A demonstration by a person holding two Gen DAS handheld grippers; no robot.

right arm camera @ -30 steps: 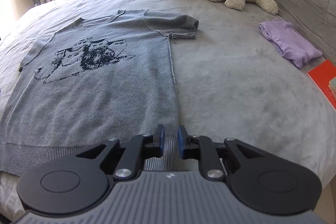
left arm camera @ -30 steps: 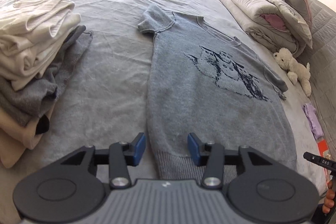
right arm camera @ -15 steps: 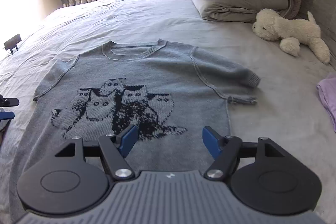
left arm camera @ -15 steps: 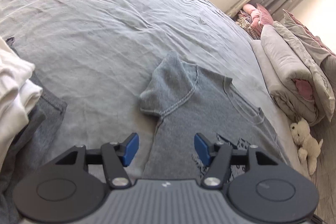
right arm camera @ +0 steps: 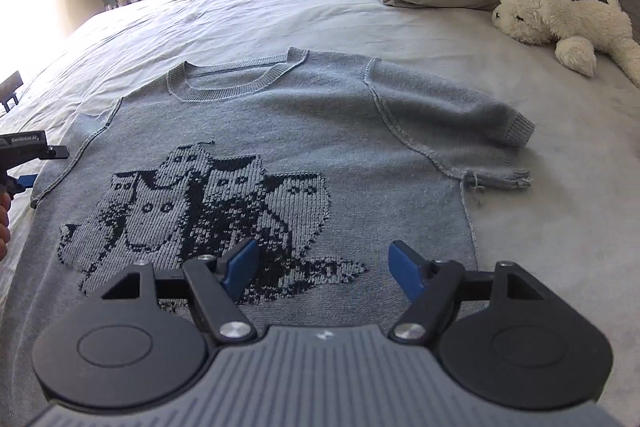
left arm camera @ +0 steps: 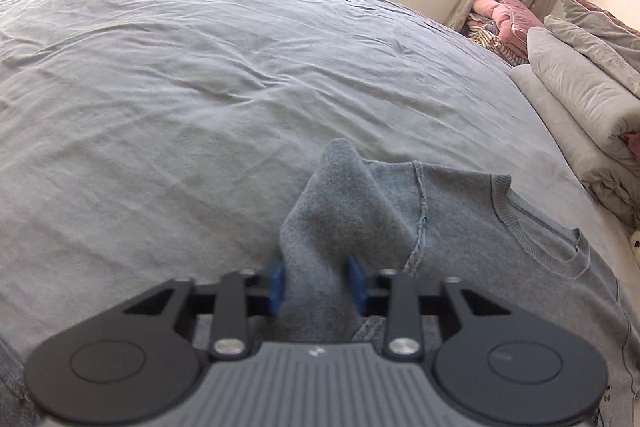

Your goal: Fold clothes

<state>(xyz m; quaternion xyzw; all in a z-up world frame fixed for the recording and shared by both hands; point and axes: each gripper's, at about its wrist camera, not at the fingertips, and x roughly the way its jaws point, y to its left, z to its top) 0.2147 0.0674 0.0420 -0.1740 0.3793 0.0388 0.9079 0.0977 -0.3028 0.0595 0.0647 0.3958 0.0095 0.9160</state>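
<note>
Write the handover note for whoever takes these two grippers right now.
Left gripper: shut on the sweater's sleeve, the fabric bunched up between its blue pads.
Right gripper: open, holding nothing, above the sweater's lower front near the knitted cat picture.
Sweater: spread face up on the bed, neck towards the window; the other sleeve lies flat, pointing towards the toy dog.
Done: sweater laid out, one sleeve gripped.
Left: likely fold both sleeves in, then fold the body.
</note>
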